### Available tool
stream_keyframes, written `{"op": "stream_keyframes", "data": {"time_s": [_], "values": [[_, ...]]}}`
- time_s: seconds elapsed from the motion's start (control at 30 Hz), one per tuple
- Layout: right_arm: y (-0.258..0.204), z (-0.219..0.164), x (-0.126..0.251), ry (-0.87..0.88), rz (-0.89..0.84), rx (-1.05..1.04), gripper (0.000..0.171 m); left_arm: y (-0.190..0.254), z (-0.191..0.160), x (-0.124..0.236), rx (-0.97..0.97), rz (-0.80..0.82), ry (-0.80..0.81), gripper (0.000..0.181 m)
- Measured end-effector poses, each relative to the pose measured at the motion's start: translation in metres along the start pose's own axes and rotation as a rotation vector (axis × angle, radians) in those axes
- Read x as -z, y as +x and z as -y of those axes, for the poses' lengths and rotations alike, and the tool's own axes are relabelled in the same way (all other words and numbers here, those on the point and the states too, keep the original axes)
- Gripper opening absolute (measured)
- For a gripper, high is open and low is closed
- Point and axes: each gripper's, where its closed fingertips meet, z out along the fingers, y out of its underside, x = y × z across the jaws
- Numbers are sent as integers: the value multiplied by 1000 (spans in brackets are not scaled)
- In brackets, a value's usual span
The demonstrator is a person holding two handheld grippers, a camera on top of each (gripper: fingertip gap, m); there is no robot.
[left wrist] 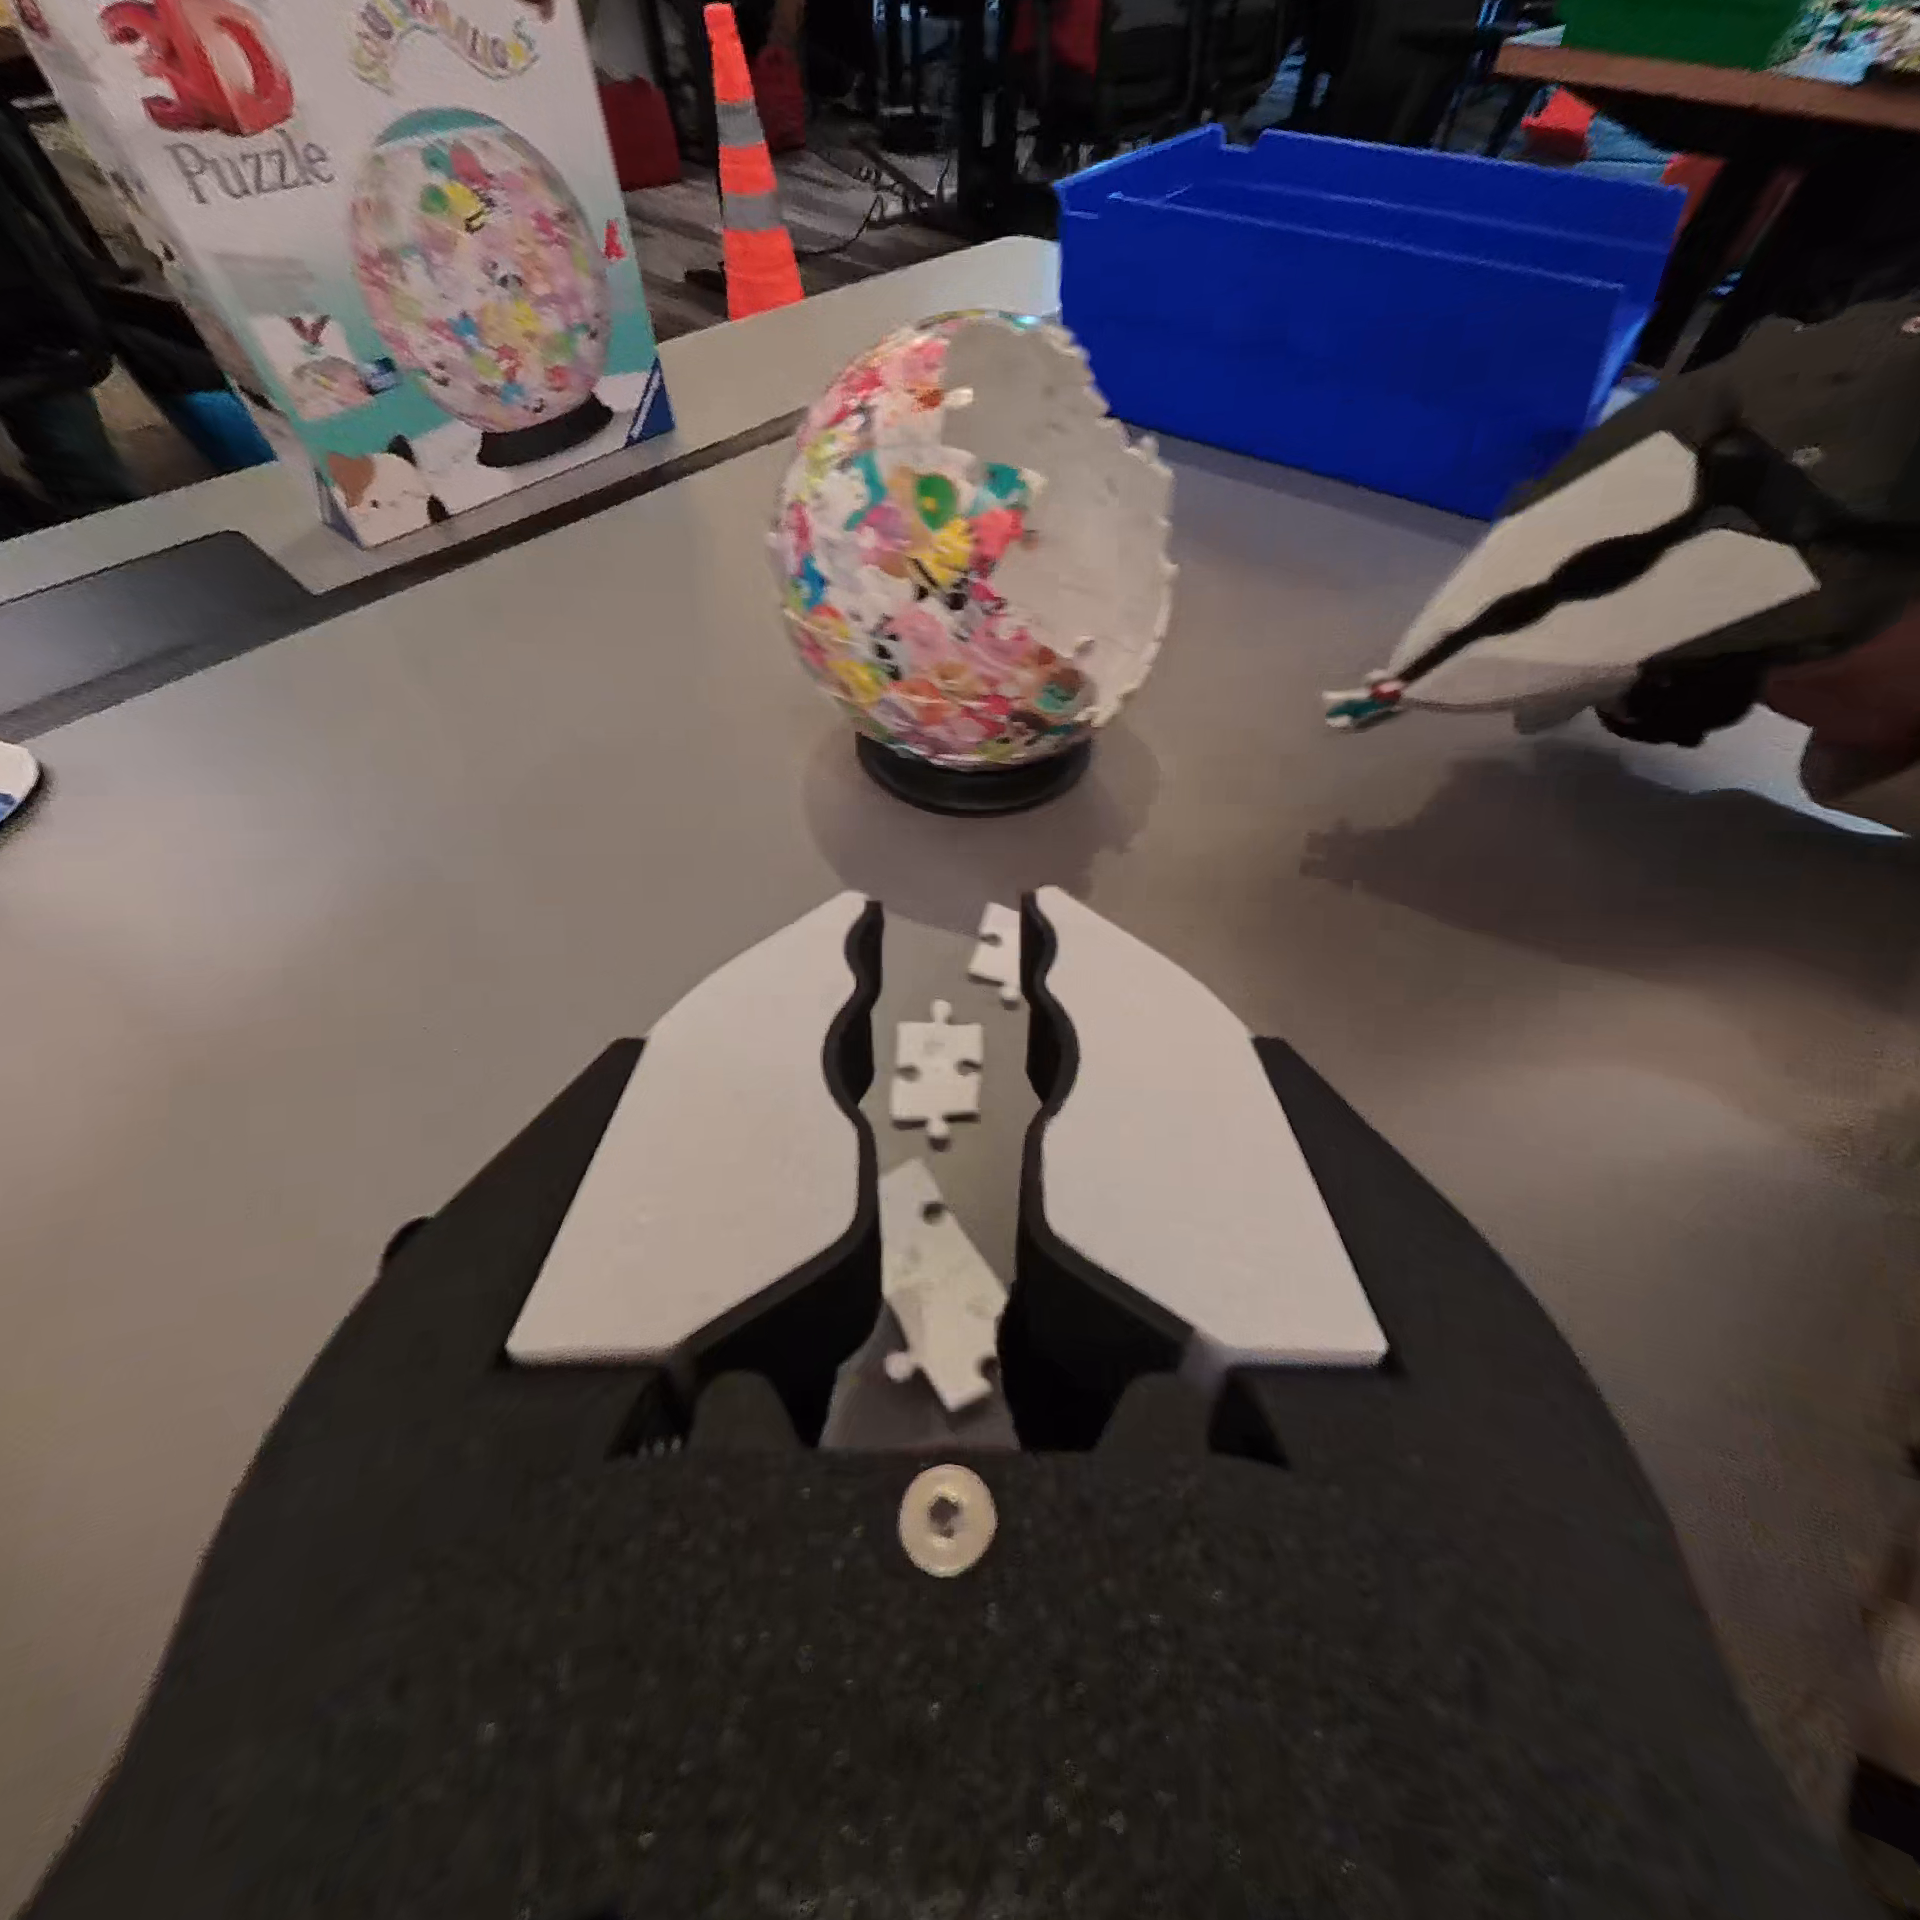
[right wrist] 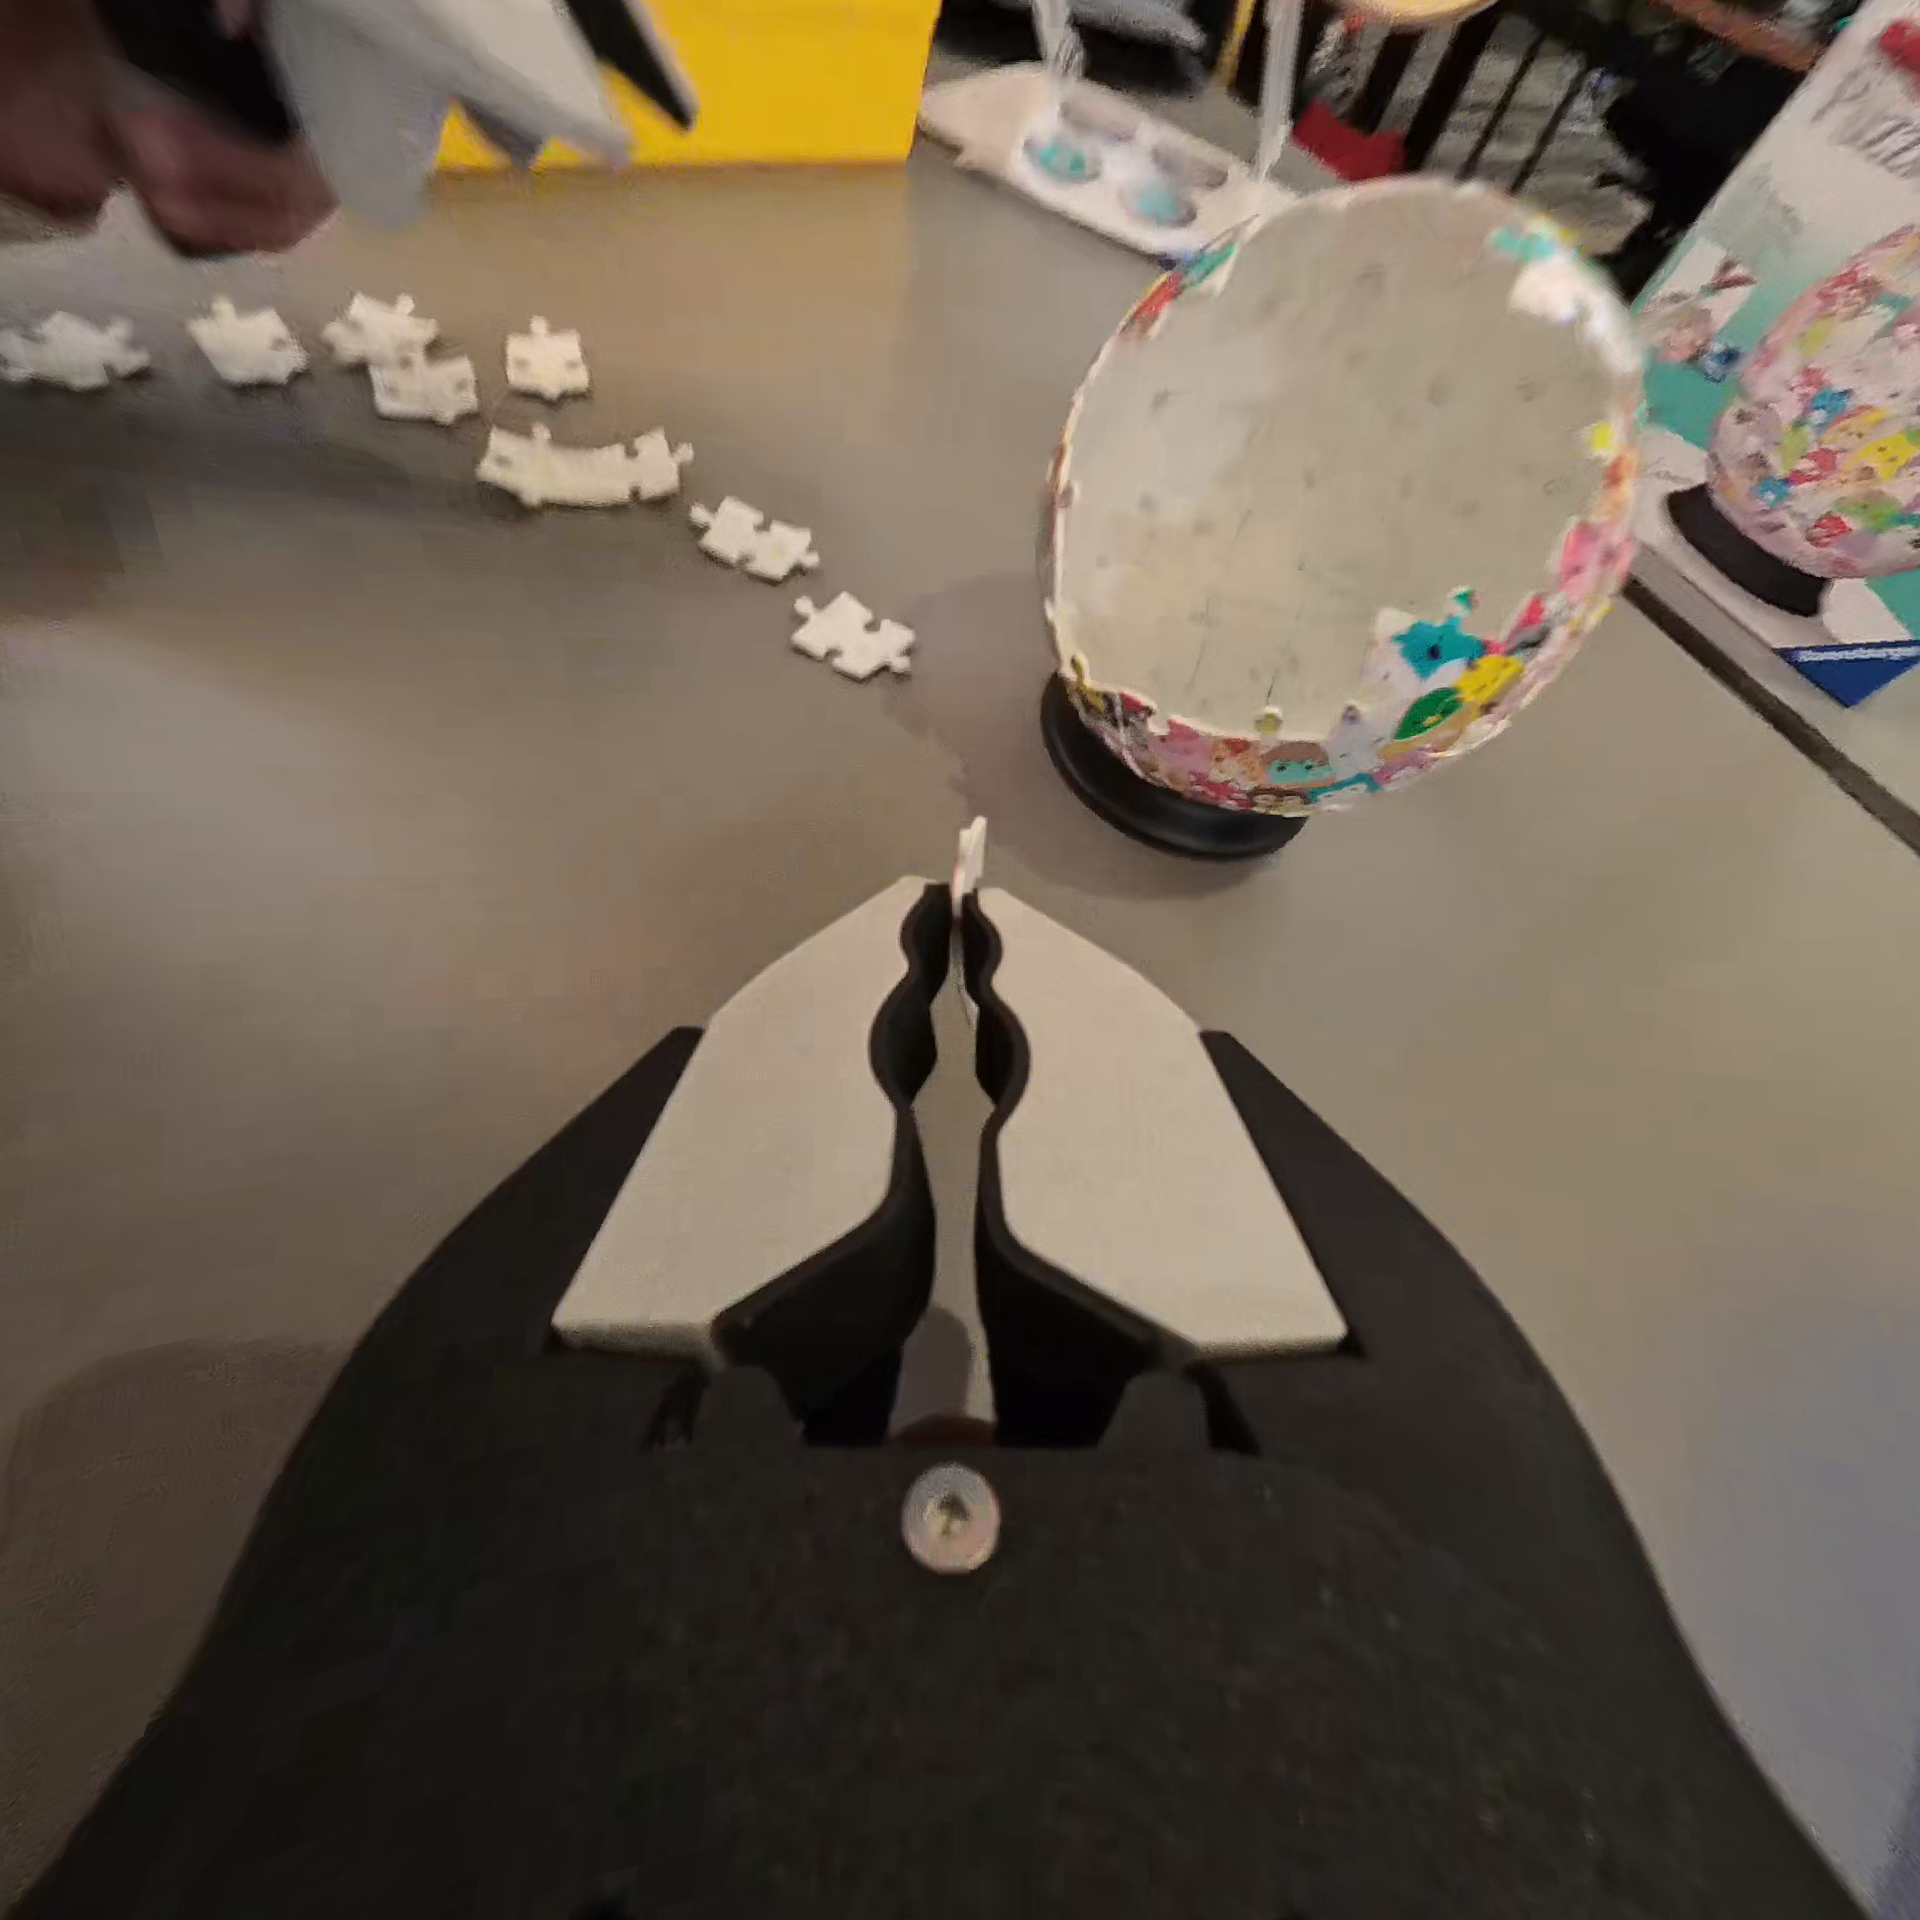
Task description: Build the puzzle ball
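While the half-built puzzle ball (left wrist: pixel 971 540) sits upright on its black ring stand (left wrist: pixel 975 774) in the middle of the grey table (left wrist: pixel 416 883), its open side shows the white inner shell. The left gripper (left wrist: pixel 951 914) hovers low above the table with its fingers apart and nothing between them; through the gap, loose white puzzle pieces (left wrist: pixel 935 1070) lie face down on the tabletop in a rough line. The right gripper (right wrist: pixel 961 899) has its fingertips pinched together on a single puzzle piece (right wrist: pixel 969 857), held on edge and poking out past the tips, near the ball's stand but not touching it. From the right wrist view, more face-down pieces (right wrist: pixel 582 468) trail across the table to the left of the ball. Behind the ball stand the puzzle box (left wrist: pixel 384 260) and a blue plastic bin (left wrist: pixel 1351 301); an orange traffic cone (left wrist: pixel 753 177) stands on the floor beyond the table.
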Motion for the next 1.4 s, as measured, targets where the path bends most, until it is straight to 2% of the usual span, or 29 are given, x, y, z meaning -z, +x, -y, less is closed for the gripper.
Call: {"op": "stream_keyframes", "data": {"time_s": [0.23, 0.43, 0.7, 0.87, 0.97, 1.13, 1.23, 1.3, 1.4], "values": [[4, -7, -25, -92, 141, 86, 2, -37, 4, -25, 295, -109, 29, 24], [0, -9, -37, -133, 162, 161, 2, -63, 24, -28, 173, -35, 54, 24], [-2, -17, -52, -267, 138, 386, 3, -56, 21, -30, 238, -94, 55, 24], [-2, 1, -49, -181, 106, 328, 2, -54, 20, -18, 187, -64, 58, 24], [4, 23, -41, -45, 62, 286, 2, -44, 21, -15, 177, -94, 73, 24], [-2, 42, -31, 43, -15, 445, 2, 1, 25, -26, 196, -260, 54, 24], [-15, 48, -35, 54, -20, 494, 2, 49, 24, -39, 277, -444, -15, 39], [-23, 48, -39, 38, -23, 515, 2, 69, 21, -48, 301, -477, -51, 53], [-35, 46, -40, 22, -16, 560, 2, 84, 20, -53, 344, -504, -67, 51]]}}
